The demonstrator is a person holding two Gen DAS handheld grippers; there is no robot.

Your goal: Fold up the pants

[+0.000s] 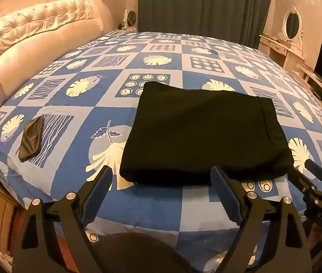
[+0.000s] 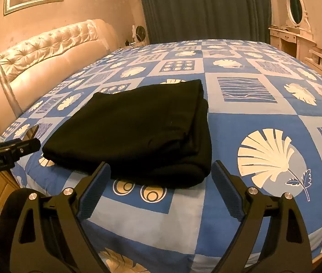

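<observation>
While both the left gripper (image 1: 161, 179) and right gripper (image 2: 161, 175) hang released just short of the folded black pants (image 1: 204, 132), a careless snag would undo the stacked layers.

Black fingers (image 1: 101, 188), ribbed blue pads, silver screws

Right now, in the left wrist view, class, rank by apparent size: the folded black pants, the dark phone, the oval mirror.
1. Folded black pants
2. Dark phone
3. Oval mirror, though it stands far away, so only looks smallest.
</observation>
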